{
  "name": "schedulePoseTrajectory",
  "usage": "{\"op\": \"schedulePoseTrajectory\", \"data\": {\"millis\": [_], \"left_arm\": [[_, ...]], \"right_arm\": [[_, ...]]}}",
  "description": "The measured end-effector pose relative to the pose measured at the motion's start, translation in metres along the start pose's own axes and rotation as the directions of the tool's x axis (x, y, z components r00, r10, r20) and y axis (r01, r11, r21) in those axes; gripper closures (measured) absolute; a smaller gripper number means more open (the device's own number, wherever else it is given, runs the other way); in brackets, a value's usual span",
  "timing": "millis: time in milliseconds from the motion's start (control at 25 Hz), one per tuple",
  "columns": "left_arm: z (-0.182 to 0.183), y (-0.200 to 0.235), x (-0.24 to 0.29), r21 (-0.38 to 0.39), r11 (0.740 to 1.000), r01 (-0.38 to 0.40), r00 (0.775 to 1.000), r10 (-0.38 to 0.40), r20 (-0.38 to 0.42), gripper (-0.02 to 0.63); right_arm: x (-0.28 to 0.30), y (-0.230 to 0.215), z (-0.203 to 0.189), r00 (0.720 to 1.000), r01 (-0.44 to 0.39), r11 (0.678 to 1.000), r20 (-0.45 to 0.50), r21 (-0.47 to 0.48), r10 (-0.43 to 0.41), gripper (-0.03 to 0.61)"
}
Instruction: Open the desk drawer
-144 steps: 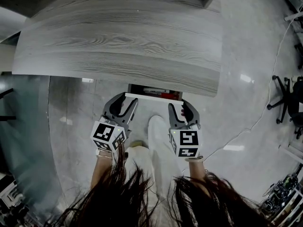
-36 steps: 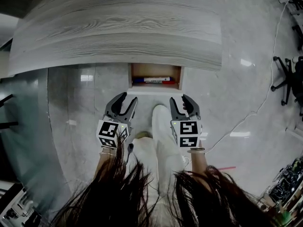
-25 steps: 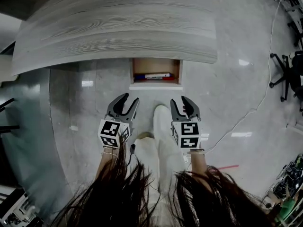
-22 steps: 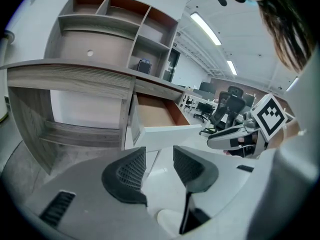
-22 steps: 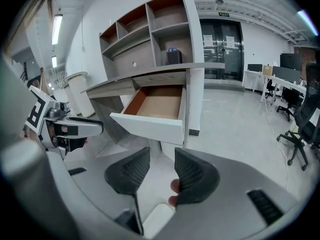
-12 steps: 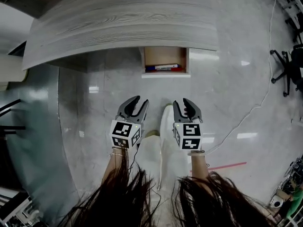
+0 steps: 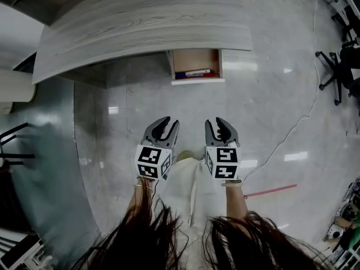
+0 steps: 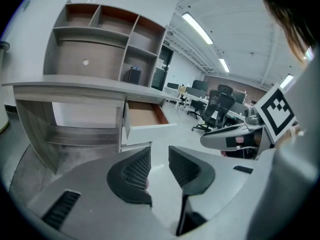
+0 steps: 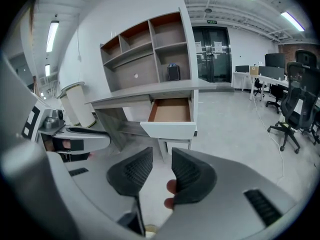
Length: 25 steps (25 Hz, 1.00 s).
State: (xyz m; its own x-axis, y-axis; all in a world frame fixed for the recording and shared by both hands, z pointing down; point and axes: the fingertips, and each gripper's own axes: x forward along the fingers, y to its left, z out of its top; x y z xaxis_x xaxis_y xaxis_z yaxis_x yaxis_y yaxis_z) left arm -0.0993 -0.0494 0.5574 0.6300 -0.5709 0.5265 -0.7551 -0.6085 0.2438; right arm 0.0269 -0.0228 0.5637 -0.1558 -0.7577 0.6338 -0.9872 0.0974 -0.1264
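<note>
While the drawer (image 7: 196,66) stands pulled out from under the desk (image 7: 140,27), we enter the items as follows. Drawer: open, its white front well clear of the desk edge and its brown inside bare to the head view, so we judge the task done. Pens (image 7: 194,72): a few lie along the front wall of the drawer, red and blue among them; we cannot tell how many. Left gripper (image 7: 167,122): held over the floor (image 7: 264,94), well apart from the drawer and pointing toward it. Its jaws stand a narrow gap apart and have just been closing, with nothing between them but the floor beyond. Right gripper (image 7: 214,122): level with the left and just beside it, equally far from the drawer. Its jaws are likewise parted by a narrow gap, have just been closing and are empty. We take this pairing, both grippers side by side in front of the person and off the drawer, as a resting hold, since nothing is left to pull. Shelves (image 9: 150,49): upright on the desk, untouched.
</note>
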Motion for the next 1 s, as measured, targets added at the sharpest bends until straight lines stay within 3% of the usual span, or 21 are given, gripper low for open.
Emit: {"op": "schedulePoseTrajectory", "data": {"millis": [480, 1000], "left_arm": [[0.014, -0.012, -0.022, -0.009, 0.998, -0.062, 0.997, 0.062, 0.034, 0.52], [0.024, -0.066, -0.044, 0.008, 0.993, -0.115, 0.991, 0.114, 0.071, 0.543]], "right_arm": [[-0.03, 0.01, 0.003, 1.0, -0.018, 1.0, 0.007, 0.013, 0.018, 0.471], [-0.081, 0.001, 0.012, 0.996, -0.052, 0.999, 0.069, 0.008, 0.052, 0.489]]}}
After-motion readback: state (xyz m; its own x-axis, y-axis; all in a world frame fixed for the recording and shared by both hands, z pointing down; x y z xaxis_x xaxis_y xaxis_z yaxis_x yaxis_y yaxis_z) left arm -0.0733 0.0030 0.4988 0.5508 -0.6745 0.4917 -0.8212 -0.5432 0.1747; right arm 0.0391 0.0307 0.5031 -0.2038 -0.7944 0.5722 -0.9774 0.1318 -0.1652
